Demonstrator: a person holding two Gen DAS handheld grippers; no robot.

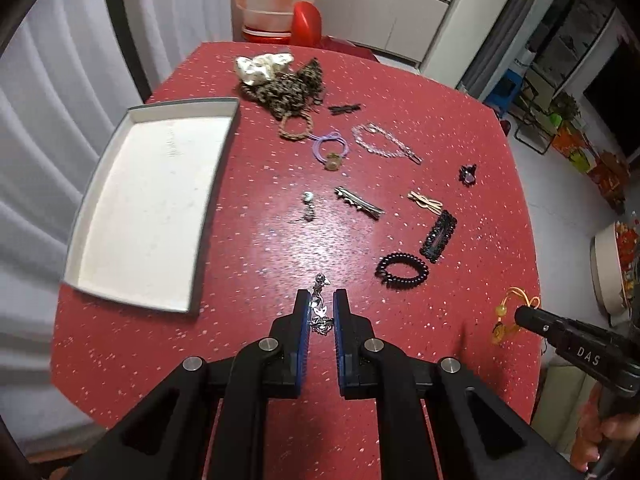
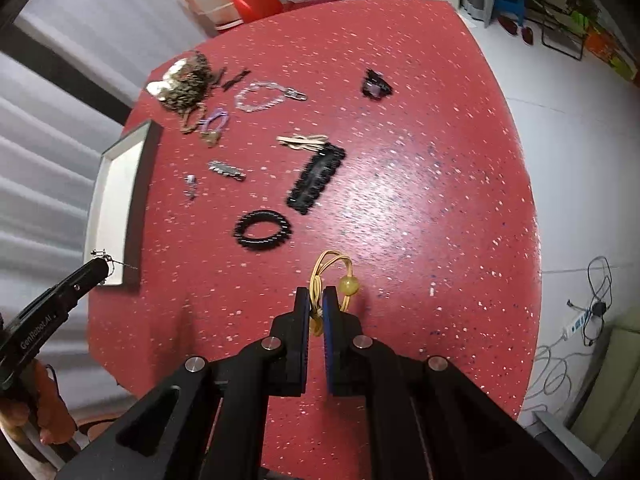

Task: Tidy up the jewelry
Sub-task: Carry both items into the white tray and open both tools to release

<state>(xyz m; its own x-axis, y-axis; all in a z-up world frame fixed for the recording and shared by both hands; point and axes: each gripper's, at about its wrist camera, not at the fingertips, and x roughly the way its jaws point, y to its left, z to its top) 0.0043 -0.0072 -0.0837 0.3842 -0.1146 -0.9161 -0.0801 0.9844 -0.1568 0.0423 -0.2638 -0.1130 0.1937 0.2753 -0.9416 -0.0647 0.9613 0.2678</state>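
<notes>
Here, through the left wrist camera, my left gripper (image 1: 321,300) is clenched on a silver charm chain (image 1: 320,312), which dangles between the blue pads above the red speckled table (image 1: 460,128). One white tray (image 1: 148,208) sits at the left of the table, and nothing lies in it. Loose on the table I count one black spiral hair tie (image 1: 402,271), one black beaded snap clip (image 1: 438,236), one beige clip (image 1: 425,201), one silver barrette (image 1: 359,202), one small silver earring (image 1: 308,208), one purple hair tie (image 1: 331,150), one clear bead bracelet (image 1: 386,143), one small dark claw clip (image 1: 468,173), and one small black clip (image 1: 344,108) beside a tangled heap of brownish chains and a white scrunchie (image 1: 280,80). Beyond the table's far edge stand one pale plastic tub (image 1: 276,4) and one red lid (image 1: 306,24). At the right edge my right gripper (image 1: 520,318) carries a yellow cord with a bead (image 1: 506,312).

Through the right wrist camera, my right gripper (image 2: 316,300) is clamped on that yellow cord with a bead (image 2: 334,276), its loop and amber bead sticking out past the tips. The tray (image 2: 116,200) shows at the left, its visible part bare. The same black spiral hair tie (image 2: 262,234), snap clip (image 2: 316,178) and dark claw clip (image 2: 376,84) lie on the table (image 2: 440,200), blurred. My left gripper (image 2: 98,268) enters at the lower left with the silver chain (image 2: 106,258) at its tip, in front of the tray's near corner.
</notes>
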